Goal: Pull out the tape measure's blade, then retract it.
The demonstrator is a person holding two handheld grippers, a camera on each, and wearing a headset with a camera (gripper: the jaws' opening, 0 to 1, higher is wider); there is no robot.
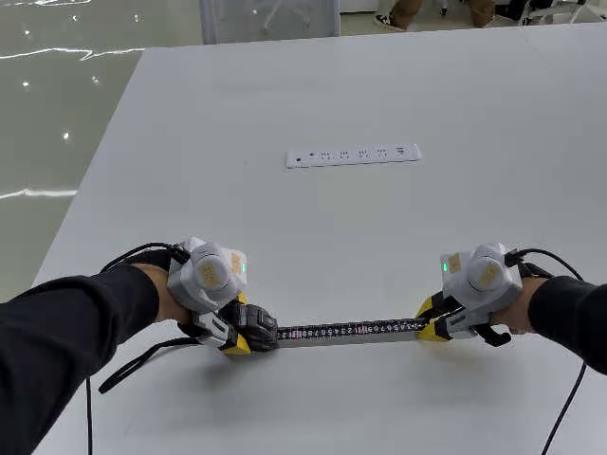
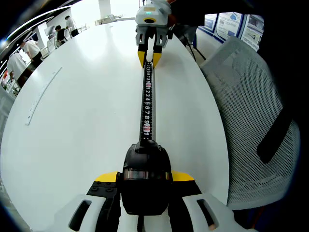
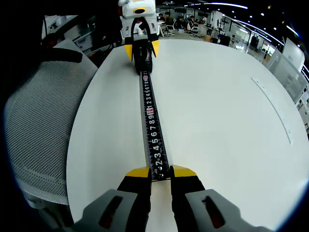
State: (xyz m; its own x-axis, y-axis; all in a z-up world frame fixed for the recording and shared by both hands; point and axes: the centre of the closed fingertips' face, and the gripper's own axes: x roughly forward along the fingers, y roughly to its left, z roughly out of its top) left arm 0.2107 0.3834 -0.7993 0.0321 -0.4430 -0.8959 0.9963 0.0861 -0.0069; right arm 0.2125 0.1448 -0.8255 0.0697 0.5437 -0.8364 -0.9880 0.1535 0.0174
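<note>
1. The tape measure's black case (image 2: 145, 162) is low over the near edge of the white table (image 1: 379, 237), clamped between the fingers of the left gripper (image 2: 145, 177). The blade (image 3: 152, 121) runs out of it along the table to the right gripper (image 3: 161, 172), whose fingers are pinched together on the blade's end.
2. We judge the case hard, compact and fairly heavy for its size, so its flat sides are the place to hold. The blade looks like thin, springy steel: stiff along its length, apt to kink if bent, and likely to snap back under its spring. We would hold it at the end and feed it in slowly.
3. The head view shows a power strip (image 1: 353, 155) farther back on the table, well apart from the work. The gripper views show the blade's printed numbers and a mesh chair (image 2: 251, 121) beside the table.
</note>
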